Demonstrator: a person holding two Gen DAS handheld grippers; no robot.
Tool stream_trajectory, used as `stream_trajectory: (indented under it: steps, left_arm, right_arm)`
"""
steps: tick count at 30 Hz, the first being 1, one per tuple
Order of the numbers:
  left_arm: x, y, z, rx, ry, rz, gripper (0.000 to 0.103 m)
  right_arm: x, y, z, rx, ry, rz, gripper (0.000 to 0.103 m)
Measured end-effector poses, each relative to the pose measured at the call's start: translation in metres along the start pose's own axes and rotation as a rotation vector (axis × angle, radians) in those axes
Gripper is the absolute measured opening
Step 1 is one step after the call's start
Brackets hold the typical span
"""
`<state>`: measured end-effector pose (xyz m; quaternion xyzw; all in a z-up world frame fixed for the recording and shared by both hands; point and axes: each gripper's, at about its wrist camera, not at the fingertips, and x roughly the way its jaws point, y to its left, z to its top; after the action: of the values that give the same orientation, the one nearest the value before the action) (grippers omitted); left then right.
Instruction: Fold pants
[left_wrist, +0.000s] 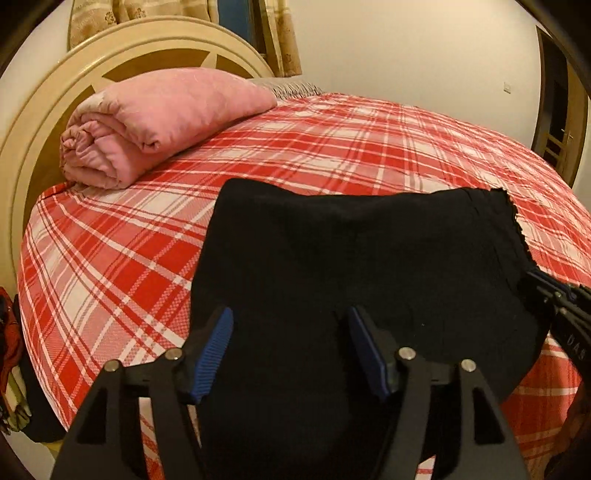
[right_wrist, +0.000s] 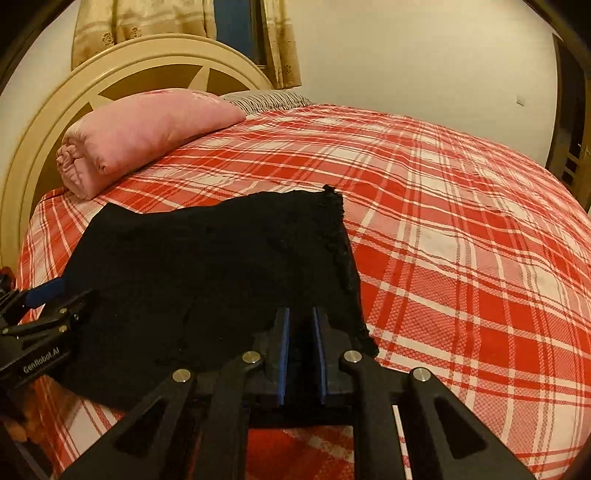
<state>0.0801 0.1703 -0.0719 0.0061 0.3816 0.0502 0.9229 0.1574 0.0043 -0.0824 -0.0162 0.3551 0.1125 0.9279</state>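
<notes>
Black pants (left_wrist: 351, 258) lie folded on the red plaid bed (left_wrist: 129, 258), near its front edge; they also show in the right wrist view (right_wrist: 207, 266). My left gripper (left_wrist: 290, 321) is open, its blue pads spread over the near part of the pants, holding nothing. My right gripper (right_wrist: 301, 321) has its pads close together with a narrow gap, over the pants' near right corner; black cloth seems to sit between them. The right gripper shows in the left view (left_wrist: 554, 295) at the pants' right edge, and the left gripper shows in the right view (right_wrist: 48, 295) at their left edge.
A rolled pink quilt (left_wrist: 155, 125) lies at the head of the bed by the cream headboard (left_wrist: 44, 122). A striped pillow (right_wrist: 266, 99) lies behind it. Plaid bedsheet (right_wrist: 461, 240) stretches to the right. Clothes (left_wrist: 11, 350) hang at the bed's left side.
</notes>
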Motion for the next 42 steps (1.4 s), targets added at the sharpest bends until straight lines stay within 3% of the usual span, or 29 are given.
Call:
stream_trajectory:
  steps: [8, 10, 15, 19, 21, 22, 23, 24, 28, 35, 39, 42]
  left_arm:
    - [0.01, 0.004, -0.006, -0.04, -0.048, 0.038, 0.092]
    - [0.013, 0.007, -0.004, -0.057, -0.04, 0.052, 0.103]
    - [0.025, 0.024, -0.003, -0.161, 0.008, -0.039, 0.103]
    - [0.019, 0.024, -0.006, -0.174, 0.041, -0.042, 0.103]
    - [0.009, 0.026, -0.009, -0.176, 0.078, -0.035, 0.103]
    - [0.003, 0.026, -0.012, -0.165, 0.094, -0.027, 0.103]
    - [-0.003, 0.027, -0.015, -0.15, 0.097, -0.024, 0.103]
    - [-0.012, 0.027, -0.019, -0.133, 0.089, -0.018, 0.103]
    - [-0.04, 0.027, -0.035, -0.12, 0.069, 0.001, 0.103]
    - [-0.091, 0.018, -0.055, -0.024, 0.001, 0.034, 0.103]
    - [-0.119, 0.016, -0.064, 0.016, -0.04, 0.024, 0.103]
    - [-0.14, 0.016, -0.065, 0.047, -0.084, 0.041, 0.103]
  right_arm:
    - [0.006, 0.011, -0.001, -0.057, -0.004, -0.073, 0.016]
    - [0.007, 0.014, 0.0, -0.071, -0.004, -0.094, 0.017]
    - [0.005, 0.022, -0.001, -0.116, -0.012, -0.144, 0.018]
    - [0.0, 0.018, -0.001, -0.102, -0.002, -0.129, 0.022]
    - [-0.012, 0.02, -0.002, -0.099, 0.017, -0.131, 0.038]
    - [-0.024, 0.023, -0.004, -0.081, 0.014, -0.125, 0.056]
    - [-0.032, 0.025, -0.006, -0.066, 0.011, -0.12, 0.082]
    - [-0.041, 0.028, -0.01, -0.045, 0.004, -0.112, 0.089]
    - [-0.077, 0.037, -0.038, 0.021, -0.039, -0.05, 0.091]
    - [-0.105, 0.027, -0.087, 0.181, 0.017, -0.044, 0.091]
    - [-0.129, 0.022, -0.086, 0.221, -0.001, -0.04, 0.091]
    - [-0.162, 0.023, -0.077, 0.218, -0.068, -0.061, 0.091]
